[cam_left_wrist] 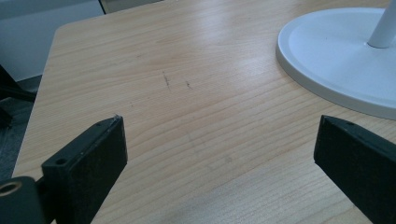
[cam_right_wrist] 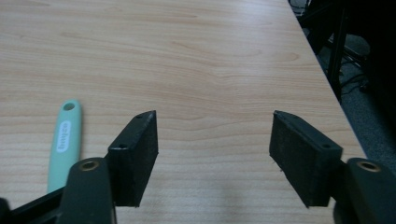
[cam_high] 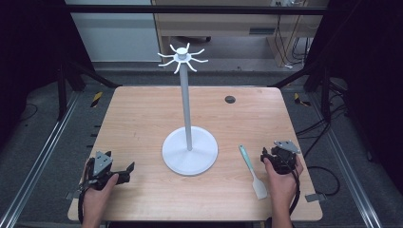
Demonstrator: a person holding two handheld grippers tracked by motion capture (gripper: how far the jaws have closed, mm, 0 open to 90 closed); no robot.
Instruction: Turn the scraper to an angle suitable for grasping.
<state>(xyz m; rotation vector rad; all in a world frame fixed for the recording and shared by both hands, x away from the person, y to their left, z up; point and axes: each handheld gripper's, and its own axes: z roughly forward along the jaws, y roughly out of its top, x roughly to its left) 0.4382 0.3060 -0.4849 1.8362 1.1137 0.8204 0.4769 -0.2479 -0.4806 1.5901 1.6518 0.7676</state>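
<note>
A white hook stand [cam_high: 189, 118] rises from a round base [cam_high: 190, 154] in the middle of the wooden table [cam_high: 142, 114]; its top carries several curved hooks [cam_high: 182, 57]. A spatula with a mint handle and pale blade [cam_high: 252, 172] lies flat right of the base. My left gripper [cam_high: 124, 172] rests at the table's front left, open, with bare wood between its jaws and the base's rim [cam_left_wrist: 327, 60] off to the right. My right gripper [cam_high: 272, 154] sits just right of the spatula, open and holding nothing; the mint handle [cam_right_wrist: 64, 140] lies left of its jaws.
A dark round grommet [cam_high: 230, 99] sits in the table's far right part. Black frame posts and metal rails flank the table on both sides. Cables lie on the floor at the right. Bare wood stretches ahead of both grippers.
</note>
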